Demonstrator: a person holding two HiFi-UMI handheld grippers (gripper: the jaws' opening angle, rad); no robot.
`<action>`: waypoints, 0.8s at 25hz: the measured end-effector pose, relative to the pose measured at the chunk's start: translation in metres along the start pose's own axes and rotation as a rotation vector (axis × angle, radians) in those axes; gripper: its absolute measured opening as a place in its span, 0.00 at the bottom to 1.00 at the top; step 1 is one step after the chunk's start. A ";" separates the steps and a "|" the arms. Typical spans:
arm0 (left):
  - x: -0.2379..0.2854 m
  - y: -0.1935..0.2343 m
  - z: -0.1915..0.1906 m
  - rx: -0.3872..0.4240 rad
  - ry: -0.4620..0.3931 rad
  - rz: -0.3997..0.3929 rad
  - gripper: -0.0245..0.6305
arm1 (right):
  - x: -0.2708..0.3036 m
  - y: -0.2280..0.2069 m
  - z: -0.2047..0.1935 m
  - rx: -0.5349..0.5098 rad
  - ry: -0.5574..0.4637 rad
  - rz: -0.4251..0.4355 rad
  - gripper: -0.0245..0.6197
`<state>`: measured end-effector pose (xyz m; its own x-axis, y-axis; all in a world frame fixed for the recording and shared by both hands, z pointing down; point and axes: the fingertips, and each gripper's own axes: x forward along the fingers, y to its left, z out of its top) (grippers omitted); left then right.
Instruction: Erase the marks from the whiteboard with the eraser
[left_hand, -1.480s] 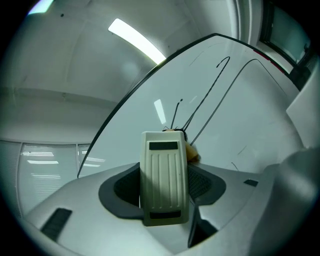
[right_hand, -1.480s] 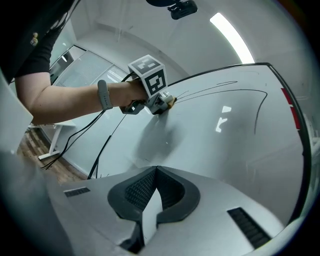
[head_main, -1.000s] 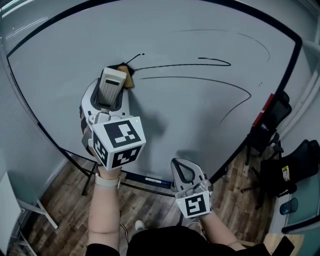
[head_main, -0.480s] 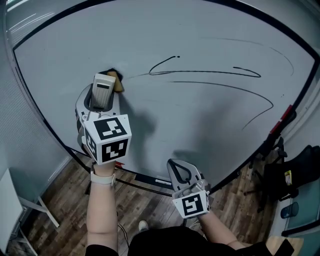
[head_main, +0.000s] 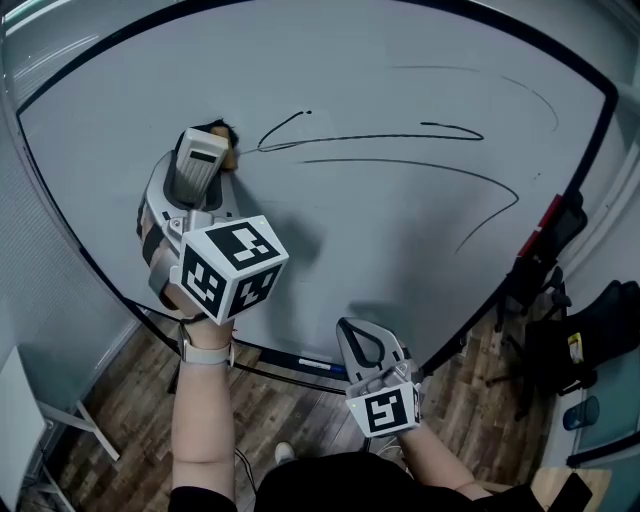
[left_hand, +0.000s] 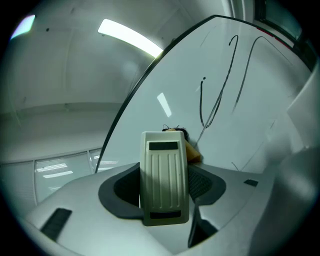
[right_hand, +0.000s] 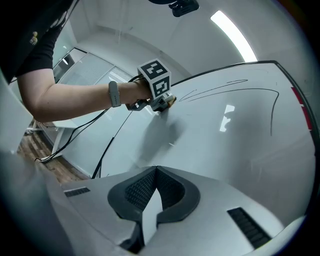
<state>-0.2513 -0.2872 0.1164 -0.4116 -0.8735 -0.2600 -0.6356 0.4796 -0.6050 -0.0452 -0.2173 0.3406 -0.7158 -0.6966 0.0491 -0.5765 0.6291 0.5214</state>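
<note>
The whiteboard (head_main: 380, 250) carries long black marks (head_main: 380, 137), a lower curved line (head_main: 430, 168) and a faint arc (head_main: 500, 80) near the top. My left gripper (head_main: 196, 178) is shut on the eraser (head_main: 203, 150), a cream ribbed block with a tan and dark felt face. The felt is pressed on the board just left of where the marks begin. In the left gripper view the eraser (left_hand: 165, 175) stands between the pads, and the marks (left_hand: 220, 100) run up to the right. My right gripper (head_main: 365, 345) hangs shut and empty by the board's lower edge.
A tray along the board's bottom edge holds a blue marker (head_main: 310, 360). Black office chairs (head_main: 545, 260) stand to the right of the board, and something red (head_main: 548, 212) sits at its right edge. A white table leg (head_main: 60, 420) stands on the wood floor at the left.
The left gripper has slid the eraser a little to the left, off the left end of the long mark. The right gripper has stayed where it was.
</note>
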 end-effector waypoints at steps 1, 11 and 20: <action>-0.003 -0.002 0.011 0.023 -0.008 0.017 0.44 | -0.006 -0.005 -0.003 -0.002 -0.001 -0.005 0.08; -0.046 -0.045 0.109 0.150 -0.094 0.122 0.43 | -0.060 -0.050 -0.033 -0.018 0.030 -0.065 0.08; -0.041 -0.034 0.107 0.053 -0.161 0.040 0.44 | -0.052 -0.041 -0.027 -0.006 0.031 -0.055 0.08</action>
<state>-0.1430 -0.2763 0.0672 -0.3238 -0.8578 -0.3992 -0.5838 0.5132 -0.6291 0.0265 -0.2161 0.3400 -0.6707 -0.7402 0.0468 -0.6119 0.5879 0.5290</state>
